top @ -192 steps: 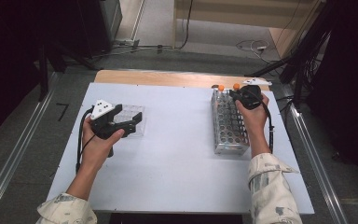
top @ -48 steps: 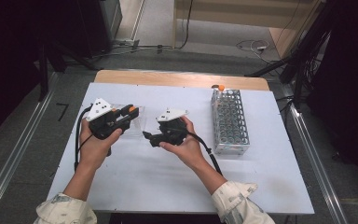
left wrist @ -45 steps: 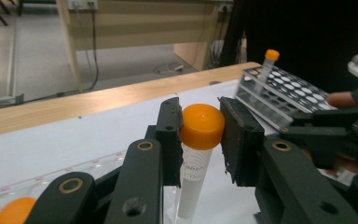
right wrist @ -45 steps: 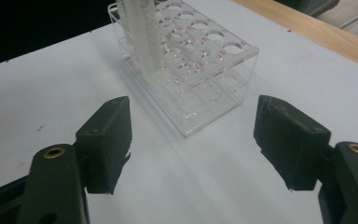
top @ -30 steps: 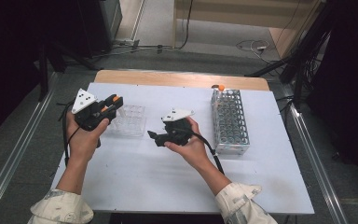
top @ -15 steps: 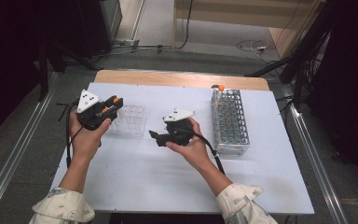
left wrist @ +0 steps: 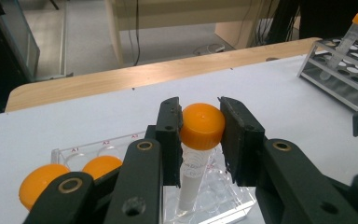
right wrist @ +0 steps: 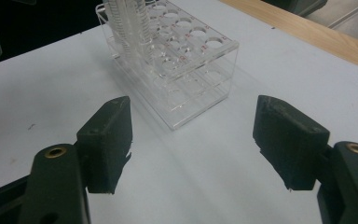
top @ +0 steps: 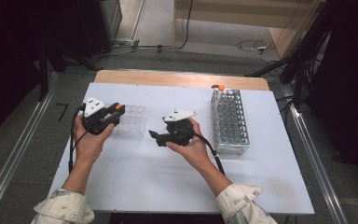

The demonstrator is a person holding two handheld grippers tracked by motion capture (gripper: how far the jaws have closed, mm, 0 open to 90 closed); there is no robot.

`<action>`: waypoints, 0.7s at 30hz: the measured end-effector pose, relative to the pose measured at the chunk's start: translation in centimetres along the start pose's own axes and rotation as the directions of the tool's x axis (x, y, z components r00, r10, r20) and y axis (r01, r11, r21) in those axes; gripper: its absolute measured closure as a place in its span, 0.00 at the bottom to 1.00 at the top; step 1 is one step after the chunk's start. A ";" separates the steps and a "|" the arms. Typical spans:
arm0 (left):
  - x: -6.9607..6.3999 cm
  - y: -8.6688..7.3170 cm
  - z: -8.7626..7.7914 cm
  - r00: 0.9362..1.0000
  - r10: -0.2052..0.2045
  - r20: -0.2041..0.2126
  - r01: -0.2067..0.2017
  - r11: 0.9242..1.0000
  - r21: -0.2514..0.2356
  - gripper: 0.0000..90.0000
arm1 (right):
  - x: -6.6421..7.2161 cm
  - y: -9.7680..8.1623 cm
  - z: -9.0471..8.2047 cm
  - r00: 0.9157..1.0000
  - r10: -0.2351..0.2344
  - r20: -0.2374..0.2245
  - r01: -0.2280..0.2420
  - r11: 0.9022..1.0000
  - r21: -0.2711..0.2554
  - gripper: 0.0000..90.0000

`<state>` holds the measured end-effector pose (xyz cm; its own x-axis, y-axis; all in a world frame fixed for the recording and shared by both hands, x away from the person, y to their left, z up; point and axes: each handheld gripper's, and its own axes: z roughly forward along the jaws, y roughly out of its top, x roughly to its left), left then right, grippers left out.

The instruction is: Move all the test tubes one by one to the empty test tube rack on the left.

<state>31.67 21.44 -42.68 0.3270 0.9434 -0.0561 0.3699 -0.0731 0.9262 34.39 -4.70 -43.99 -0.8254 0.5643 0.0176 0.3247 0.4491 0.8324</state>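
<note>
Left gripper view: the left gripper (left wrist: 200, 128) is clenched on the orange cap of a tube (left wrist: 192, 179), which hangs upright with its tip over a well of the clear rack (left wrist: 223, 205) on the tabletop (left wrist: 279, 88). Two more orange caps (left wrist: 70, 175) are seen in that rack at the lower left. Because only the cap is pinched, the tube could swing or slip as it is lowered, and its tip could catch on the rim of a well instead of entering it; the light rack could then be pushed across the tabletop. Whether the tip is already inside a well cannot be told, since the jaws cover part of the rack.

In the right gripper view the right gripper (right wrist: 193, 135) is released, its jaws wide apart and nothing between them, and it is pointed toward the clear rack, apart from it. If it is brought closer, the two grippers could collide.

In the high view the metal rack (top: 230, 121) stands at the right with one capped tube at its far end; its other holes are probably empty, though this is hard to make out.
</note>
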 end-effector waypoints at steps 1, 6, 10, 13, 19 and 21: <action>0.0 -0.1 0.0 1.000 0.000 0.002 0.000 1.000 -0.002 0.78 | 0.0 0.0 0.0 1.000 -0.002 -0.001 0.002 1.000 0.001 0.30; -0.2 -0.1 0.0 1.000 0.007 -0.001 -0.007 1.000 -0.003 0.78 | 0.0 0.0 0.1 1.000 -0.003 -0.003 0.003 1.000 0.002 0.30; -0.2 -0.1 0.0 1.000 0.004 0.001 -0.004 1.000 -0.004 0.77 | 0.0 0.0 0.1 1.000 -0.003 -0.001 0.003 1.000 0.001 0.30; -0.3 -0.1 0.0 1.000 0.000 0.006 0.000 1.000 -0.007 0.75 | 0.0 0.0 0.1 1.000 -0.002 0.001 0.002 1.000 0.002 0.30; -0.4 0.0 -0.1 1.000 -0.005 0.013 0.006 1.000 -0.017 0.68 | 0.0 0.0 0.1 1.000 -0.004 0.002 0.004 1.000 0.003 0.30; -0.4 0.0 -0.1 1.000 -0.003 0.009 0.004 1.000 -0.019 0.66 | 0.0 0.0 0.1 1.000 -0.003 0.002 0.003 1.000 0.002 0.30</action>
<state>31.44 21.10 -42.61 0.3337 0.9406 -0.0626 0.3542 -0.0635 0.9330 34.43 -4.62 -44.07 -0.8257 0.5639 0.0141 0.3232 0.4524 0.8312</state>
